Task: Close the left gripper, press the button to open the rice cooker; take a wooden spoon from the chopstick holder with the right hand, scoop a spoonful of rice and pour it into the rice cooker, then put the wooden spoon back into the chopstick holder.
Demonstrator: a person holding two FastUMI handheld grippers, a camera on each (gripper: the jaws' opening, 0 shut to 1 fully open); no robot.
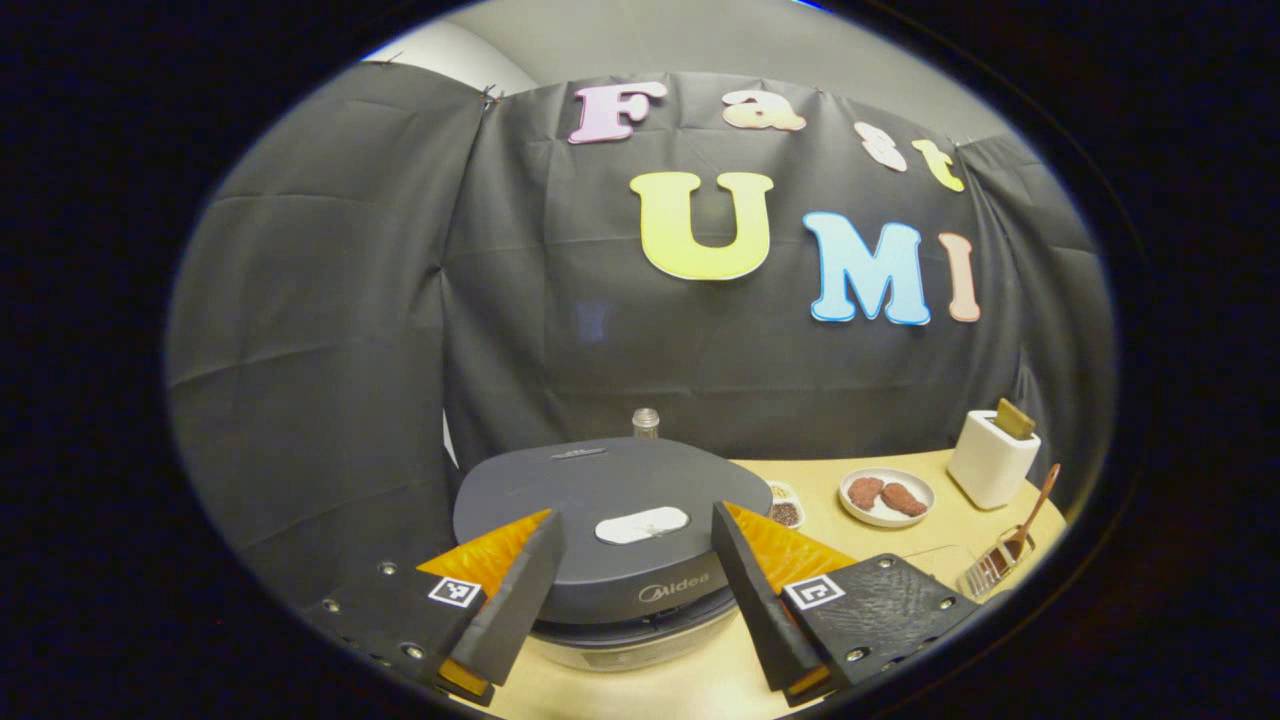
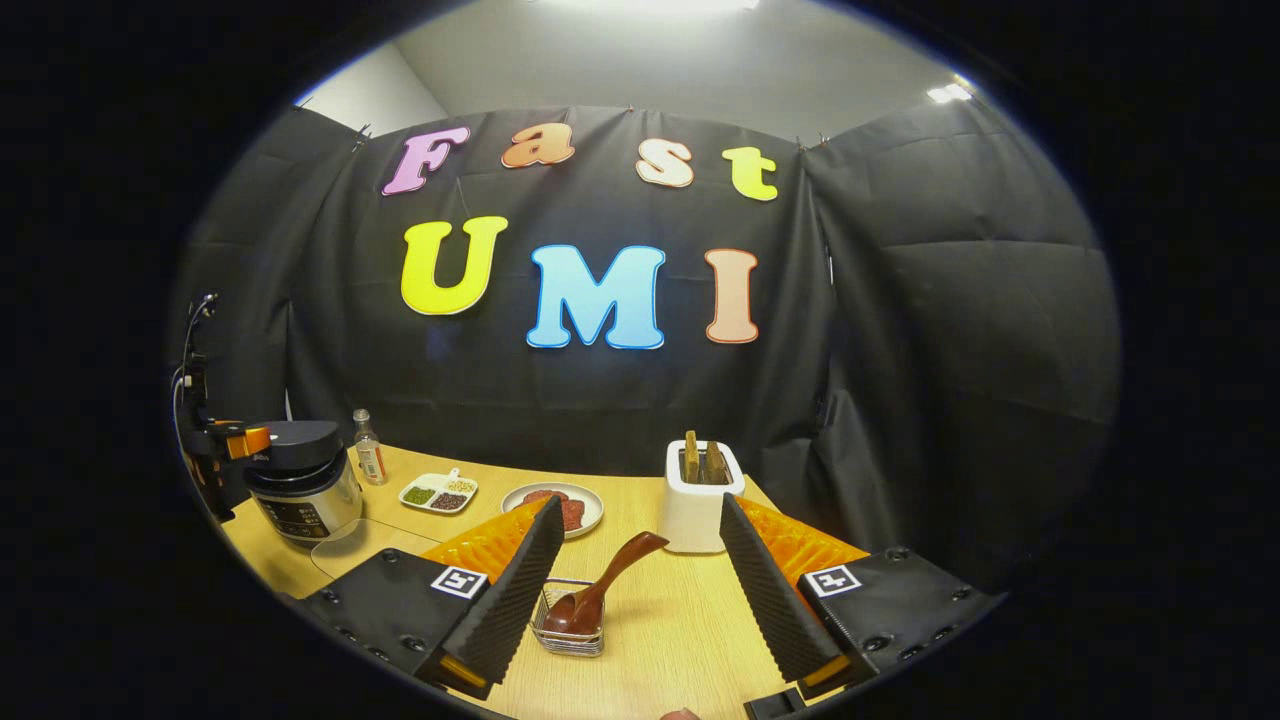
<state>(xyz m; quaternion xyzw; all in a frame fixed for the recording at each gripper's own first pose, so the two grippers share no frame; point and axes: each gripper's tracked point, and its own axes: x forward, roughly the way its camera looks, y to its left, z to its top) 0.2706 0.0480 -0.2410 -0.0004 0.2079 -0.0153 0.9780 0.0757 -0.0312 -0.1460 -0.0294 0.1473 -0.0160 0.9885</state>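
Note:
The rice cooker (image 1: 600, 580) stands shut right in front of my left gripper (image 1: 634, 512), its dark lid carrying a pale oval button (image 1: 642, 524). That gripper is open, with a finger on each side of the button and just above the lid. In the right gripper view the cooker (image 2: 300, 485) sits far left, with the left gripper (image 2: 245, 440) over it. A wooden spoon (image 2: 600, 585) leans in the wire chopstick holder (image 2: 568, 630), bowl down and handle up to the right. My right gripper (image 2: 640, 505) is open and empty, just above and short of the spoon.
On the wooden table (image 2: 680, 640) stand a white toaster (image 2: 703, 500), a plate of meat pieces (image 2: 590, 512), a divided dish of beans (image 2: 438, 492) and a small bottle (image 2: 370, 448). A clear container (image 2: 370, 545) lies beside the cooker. Black cloth walls close off the back and sides.

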